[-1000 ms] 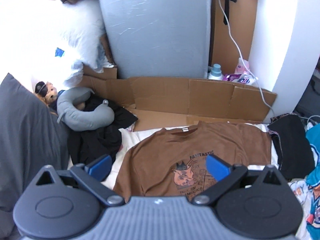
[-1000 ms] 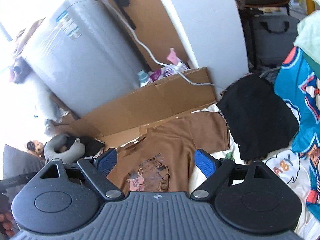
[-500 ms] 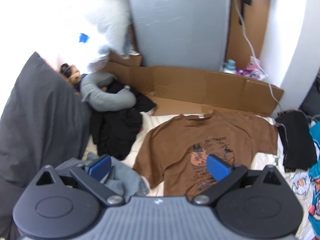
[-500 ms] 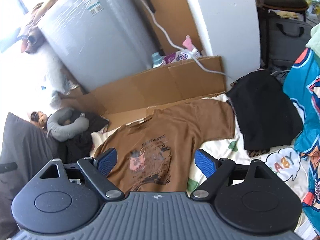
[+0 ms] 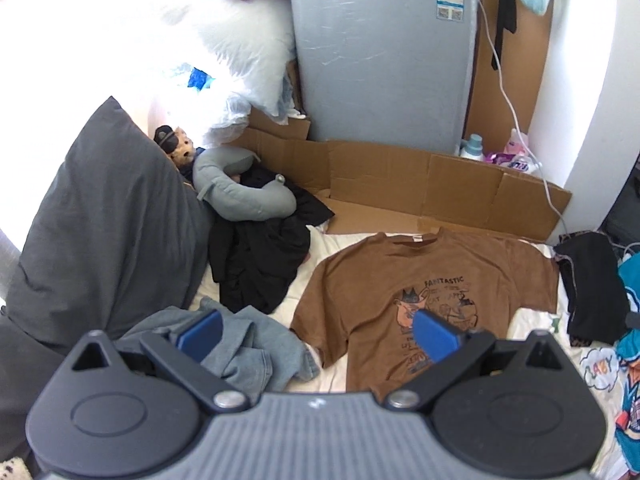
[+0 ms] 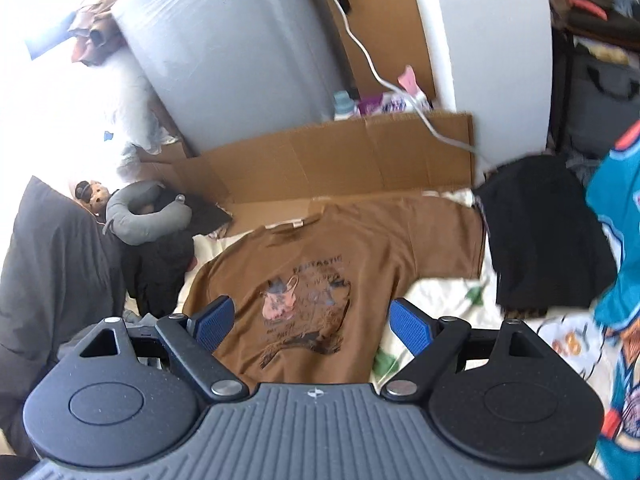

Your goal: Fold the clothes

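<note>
A brown T-shirt (image 5: pixel 432 276) (image 6: pixel 332 248) with a dark print lies flat, front up, on the cream patterned bed sheet (image 5: pixel 532 322), collar toward the cardboard. My left gripper (image 5: pixel 316 338) hangs open above the shirt's near left side, with nothing between its blue pads. My right gripper (image 6: pixel 310 326) is also open and empty, held above the shirt's lower half. A crumpled light-blue denim garment (image 5: pixel 248 344) lies left of the shirt under the left gripper. A black garment (image 5: pixel 592 280) (image 6: pixel 540 232) lies by the shirt's right sleeve.
A dark grey pillow (image 5: pixel 104 216) stands at the left, with a grey neck pillow (image 5: pixel 240 192) on a heap of black clothes (image 5: pixel 260 264). Flattened cardboard (image 5: pixel 420 184) and a tall grey wrapped block (image 5: pixel 384 52) close the far side. A teal printed fabric (image 6: pixel 620 240) lies at the right.
Both grippers have pulled back and risen from the shirt, so more of the bed shows. The denim garment and the grey pillow have come into the left view. Both grippers stay open.
</note>
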The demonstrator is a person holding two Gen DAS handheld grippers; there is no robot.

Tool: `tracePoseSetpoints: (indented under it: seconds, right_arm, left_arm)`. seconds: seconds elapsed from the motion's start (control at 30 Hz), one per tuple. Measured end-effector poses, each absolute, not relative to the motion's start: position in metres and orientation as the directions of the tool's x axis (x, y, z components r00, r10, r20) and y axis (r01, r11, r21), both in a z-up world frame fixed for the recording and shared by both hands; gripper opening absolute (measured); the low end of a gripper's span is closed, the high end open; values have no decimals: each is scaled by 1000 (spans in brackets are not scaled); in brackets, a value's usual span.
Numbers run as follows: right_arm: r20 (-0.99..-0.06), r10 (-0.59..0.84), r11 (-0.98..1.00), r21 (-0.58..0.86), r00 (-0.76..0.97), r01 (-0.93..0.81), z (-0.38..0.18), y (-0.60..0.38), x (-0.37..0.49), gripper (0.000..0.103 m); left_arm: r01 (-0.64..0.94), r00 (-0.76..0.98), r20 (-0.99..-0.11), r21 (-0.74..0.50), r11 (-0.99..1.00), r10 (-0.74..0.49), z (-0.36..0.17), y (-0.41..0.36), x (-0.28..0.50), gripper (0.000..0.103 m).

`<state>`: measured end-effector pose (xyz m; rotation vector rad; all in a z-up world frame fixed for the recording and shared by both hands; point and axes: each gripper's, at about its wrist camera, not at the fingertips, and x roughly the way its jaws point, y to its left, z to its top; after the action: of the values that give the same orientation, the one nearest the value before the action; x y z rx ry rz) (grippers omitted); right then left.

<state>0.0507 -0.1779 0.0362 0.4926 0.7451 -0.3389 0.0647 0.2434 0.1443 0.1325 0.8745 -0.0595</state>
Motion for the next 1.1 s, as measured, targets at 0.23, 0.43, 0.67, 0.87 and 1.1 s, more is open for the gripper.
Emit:
tracePoseSetpoints:
  seconds: [0.23, 0.43, 0.67, 0.87, 1.1]
  right_arm:
    - [-710, -64, 874, 299, 701, 382, 28, -160, 67, 89]
    - [-700, -39, 904, 279, 713, 323, 11, -138, 81, 89]
    - [-687, 10, 897, 327, 727, 297, -36, -113, 97, 86]
    - [-703, 96, 868, 405, 705, 286, -96, -96, 125, 78]
    - [-698, 142, 857, 442, 702, 266, -158, -70, 161, 67]
  left_arm:
    - [63, 654, -757, 32, 998, -17, 115, 262, 70, 102]
    - [59, 630, -775, -8, 998, -43, 61, 278, 81, 102]
    - [59, 593, -803, -26, 998, -56, -3, 304, 110, 89]
    - [57, 535, -840, -71, 996, -91, -46, 328, 151, 76]
    - [105, 471, -877, -52, 993, -95, -91, 340, 201, 67]
